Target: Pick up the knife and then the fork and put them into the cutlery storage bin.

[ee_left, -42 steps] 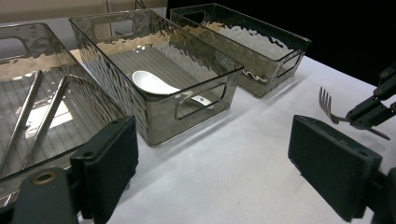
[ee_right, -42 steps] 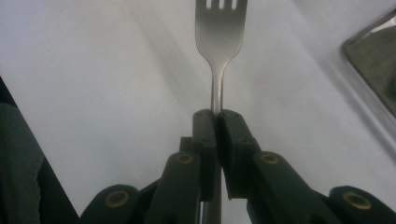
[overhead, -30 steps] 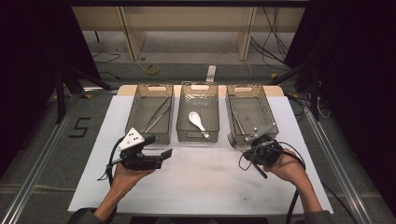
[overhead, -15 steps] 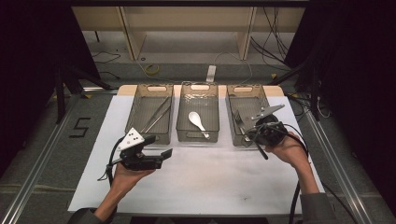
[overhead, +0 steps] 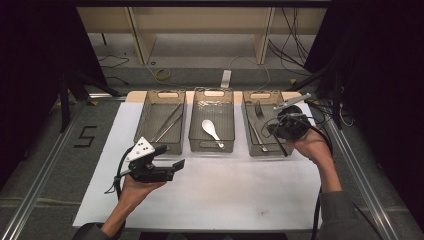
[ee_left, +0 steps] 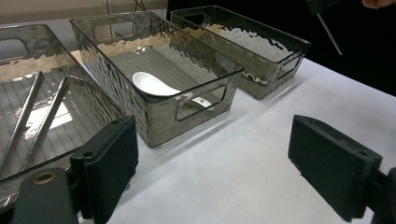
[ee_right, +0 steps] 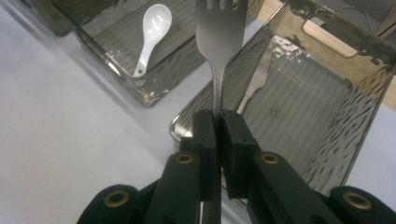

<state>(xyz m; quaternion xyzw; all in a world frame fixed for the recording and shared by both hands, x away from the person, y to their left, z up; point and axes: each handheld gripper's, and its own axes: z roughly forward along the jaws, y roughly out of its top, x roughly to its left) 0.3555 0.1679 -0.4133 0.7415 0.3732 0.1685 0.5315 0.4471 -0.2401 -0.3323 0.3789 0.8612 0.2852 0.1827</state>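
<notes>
My right gripper [overhead: 274, 126] has risen from the table's near edge to above the right bin [ee_right: 327, 154], its jaws clamped on the flat metal handle of a fork [ee_right: 219, 37], tines pointing away. My left gripper [overhead: 170, 167] has stayed in place on the near side of the middle bin [ee_left: 187, 107], its square black pads [ee_left: 109, 161] wide apart on nothing. The three bins are clear smoky plastic with rippled walls and slot handles. The middle bin holds a glossy white spoon [ee_left: 154, 86]; the left bin [ee_left: 28, 126] beside it holds slim metal rods [ee_left: 44, 119]; another steel utensil [ee_right: 254, 88] lies in the right bin. All rest on smooth white paper [overhead: 215, 195] over a table. Beyond stand pale shelving [overhead: 200, 25], loose cables and dark curtains.
</notes>
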